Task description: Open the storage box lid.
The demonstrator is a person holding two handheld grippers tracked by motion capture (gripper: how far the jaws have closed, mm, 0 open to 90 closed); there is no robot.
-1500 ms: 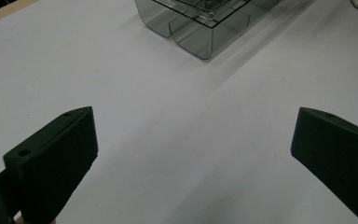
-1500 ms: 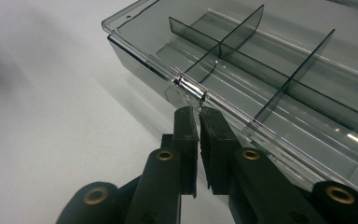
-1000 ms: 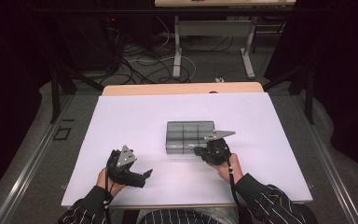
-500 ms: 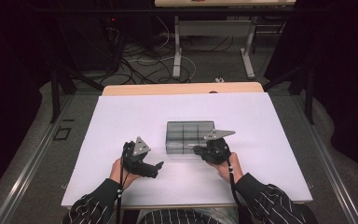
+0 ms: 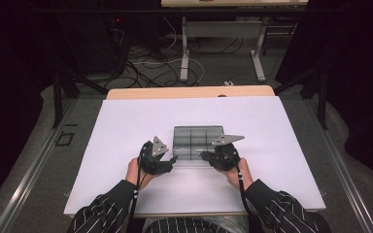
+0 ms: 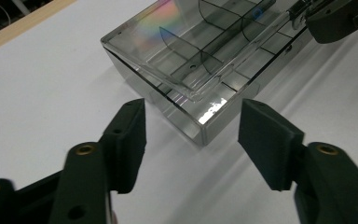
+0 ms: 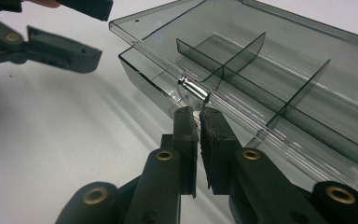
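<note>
the clear divided box point(image 5: 197, 142) sits mid-table point(image 5: 126, 126). the right gripper view shows the right gripper point(image 7: 198, 116) clenched on its raised lid's point(image 7: 242, 56) near edge; the left gripper point(image 6: 191, 126) gapes just beside the box's corner.

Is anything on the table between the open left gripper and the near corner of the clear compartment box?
Nothing: in the left gripper view, bare white table separates the left gripper from the clear compartment box, whose corner sits just ahead of the jaws.

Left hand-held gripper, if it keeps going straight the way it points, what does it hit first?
Most likely the near corner of the clear divider box, dead ahead between the open left hand-held gripper jaws; how far ahead is hard to judge.
</note>
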